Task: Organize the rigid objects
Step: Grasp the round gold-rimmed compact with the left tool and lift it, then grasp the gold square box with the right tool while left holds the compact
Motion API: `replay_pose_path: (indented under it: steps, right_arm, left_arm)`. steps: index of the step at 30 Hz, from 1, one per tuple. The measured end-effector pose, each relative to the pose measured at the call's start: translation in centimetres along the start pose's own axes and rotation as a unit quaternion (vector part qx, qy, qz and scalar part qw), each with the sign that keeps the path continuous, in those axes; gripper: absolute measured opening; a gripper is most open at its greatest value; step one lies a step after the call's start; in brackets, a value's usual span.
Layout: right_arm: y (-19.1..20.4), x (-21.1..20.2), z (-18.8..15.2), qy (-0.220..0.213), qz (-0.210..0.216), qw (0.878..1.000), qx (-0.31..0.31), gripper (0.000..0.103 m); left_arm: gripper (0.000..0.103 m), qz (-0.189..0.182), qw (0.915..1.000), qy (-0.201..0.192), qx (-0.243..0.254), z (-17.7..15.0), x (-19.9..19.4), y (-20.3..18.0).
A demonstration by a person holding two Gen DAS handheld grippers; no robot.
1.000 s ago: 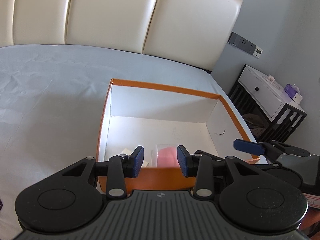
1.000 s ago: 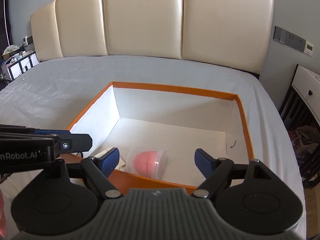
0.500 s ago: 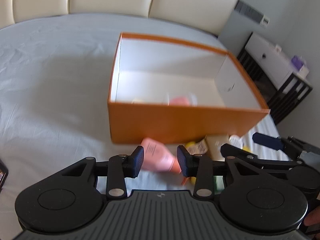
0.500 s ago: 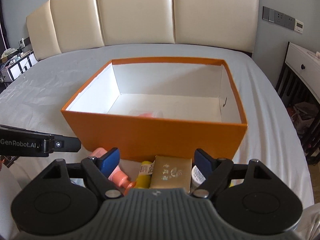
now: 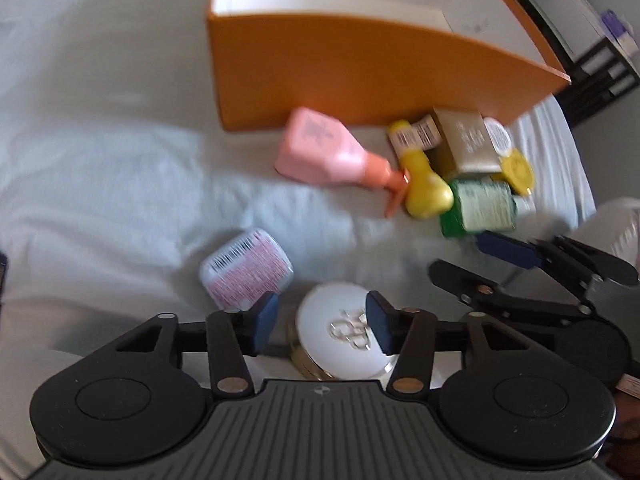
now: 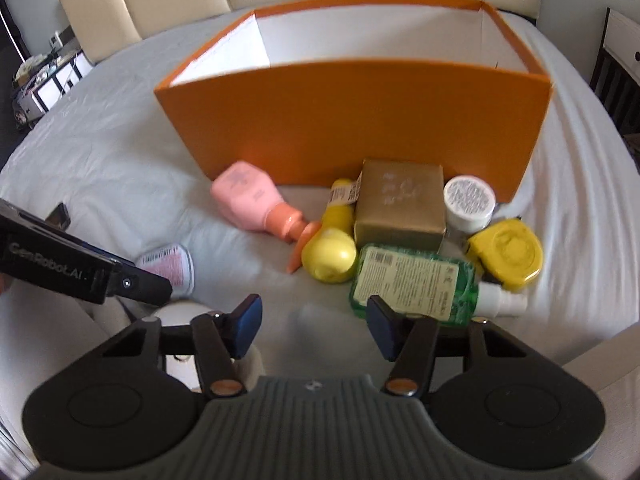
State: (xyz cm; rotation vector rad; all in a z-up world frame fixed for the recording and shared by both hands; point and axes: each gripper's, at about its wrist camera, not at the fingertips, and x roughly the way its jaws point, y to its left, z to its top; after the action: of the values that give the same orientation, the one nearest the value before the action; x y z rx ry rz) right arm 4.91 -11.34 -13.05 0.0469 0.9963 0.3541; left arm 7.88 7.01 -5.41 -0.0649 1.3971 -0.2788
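The white round compact [image 5: 347, 333] lies flat on the bed [image 5: 100, 168], directly under the left hand-held gripper [image 5: 322, 322], whose jaws have just been opening and straddle it unclenched; the right hand-held gripper [image 6: 314, 326], closing, empty, hovers beside the green bottle [image 6: 416, 284]

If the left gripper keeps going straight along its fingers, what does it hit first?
Most likely the white round compact, which lies between the open fingers of the left gripper, apparently untouched. Depth is hard to judge in this blurred view.
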Motion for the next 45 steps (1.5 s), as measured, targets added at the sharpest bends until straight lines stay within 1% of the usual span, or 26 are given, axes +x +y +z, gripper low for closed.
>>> replay_pose_path:
  steps: [3, 5, 7, 9, 11, 12, 14, 16, 20, 21, 23, 25, 28, 29, 31, 35, 36, 38, 45]
  right_arm:
    - [-0.1, 0.6, -0.6, 0.014, 0.009, 1.0, 0.003, 0.053]
    - [-0.2, 0.8, -1.0, 0.017, 0.008, 1.0, 0.002, 0.053]
    - [-0.4, 0.9, -1.1, 0.018, 0.009, 1.0, 0.002, 0.053]
    - [-0.6, 0.9, -1.3, 0.017, 0.009, 1.0, 0.003, 0.053]
    - [-0.8, 0.9, -1.3, 0.014, 0.01, 1.0, 0.004, 0.053]
    - [-0.8, 0.8, -1.3, 0.014, 0.012, 1.0, 0.004, 0.053]
    - [-0.9, 1.0, -1.4, 0.015, 0.016, 1.0, 0.005, 0.053]
    - [-0.8, 1.2, -1.4, 0.017, 0.017, 1.0, 0.001, 0.053]
    - [-0.7, 1.4, -1.6, 0.018, 0.009, 1.0, -0.009, 0.053]
    - [-0.7, 1.5, -1.6, 0.019, 0.008, 1.0, -0.007, 0.053]
    - [-0.9, 1.7, -1.6, 0.022, 0.008, 1.0, -0.003, 0.053]
    - [-0.8, 1.6, -1.6, 0.021, 0.008, 1.0, -0.005, 0.053]
    - [-0.5, 1.6, -1.7, 0.018, 0.005, 1.0, -0.017, 0.053]
    - [-0.5, 1.6, -1.8, 0.019, 0.003, 1.0, -0.02, 0.053]
    - [-0.5, 1.7, -1.9, 0.022, 0.001, 0.999, -0.023, 0.053]
    - [-0.5, 1.8, -2.0, 0.024, -0.002, 0.999, -0.028, 0.053]
    - [-0.5, 1.8, -2.1, 0.024, -0.002, 0.999, -0.029, 0.053]
    - [-0.5, 1.8, -2.1, 0.024, -0.003, 0.999, -0.03, 0.053]
    - [-0.4, 1.9, -2.2, 0.025, -0.004, 0.999, -0.032, 0.053]
  left_arm:
    - [0.064, -0.002, 0.9993, 0.036, -0.01, 0.2, 1.2, 0.2]
    - [0.066, -0.007, 0.9976, 0.056, -0.041, 0.5, 1.8, 0.9]
    - [0.069, -0.025, 0.9938, 0.081, -0.073, 0.8, 2.6, 1.7]
    - [0.069, -0.023, 0.991, 0.099, -0.087, 1.0, 3.2, 2.0]
    - [0.07, -0.008, 0.9901, 0.113, -0.084, 1.2, 3.6, 1.8]
    - [0.074, -0.007, 0.9896, 0.117, -0.084, 1.3, 3.9, 1.6]
    - [0.075, -0.019, 0.9868, 0.129, -0.095, 1.4, 4.5, 1.7]
    - [0.078, -0.033, 0.9831, 0.144, -0.109, 1.5, 5.4, 1.9]
    - [0.077, -0.05, 0.9792, 0.158, -0.117, 1.5, 6.5, 2.0]
    - [0.076, -0.053, 0.9782, 0.16, -0.121, 1.5, 6.6, 2.1]
    - [0.073, -0.055, 0.9774, 0.159, -0.128, 1.5, 7.1, 2.2]
    - [0.065, -0.058, 0.9784, 0.152, -0.128, 1.3, 7.2, 2.0]
    - [0.056, -0.068, 0.9795, 0.135, -0.134, 1.0, 6.6, 2.3]
    - [0.054, -0.073, 0.9801, 0.125, -0.136, 0.8, 6.3, 2.4]
    - [0.045, -0.083, 0.9805, 0.107, -0.142, 0.6, 5.5, 2.4]
    - [0.036, -0.1, 0.9816, 0.072, -0.145, 0.0, 4.3, 2.1]
    - [0.033, -0.107, 0.9808, 0.066, -0.149, 0.0, 3.9, 1.7]
    - [0.033, -0.116, 0.9803, 0.058, -0.149, -0.1, 3.7, 1.1]
    - [0.034, -0.093, 0.985, 0.065, -0.13, -0.1, 5.0, -0.8]
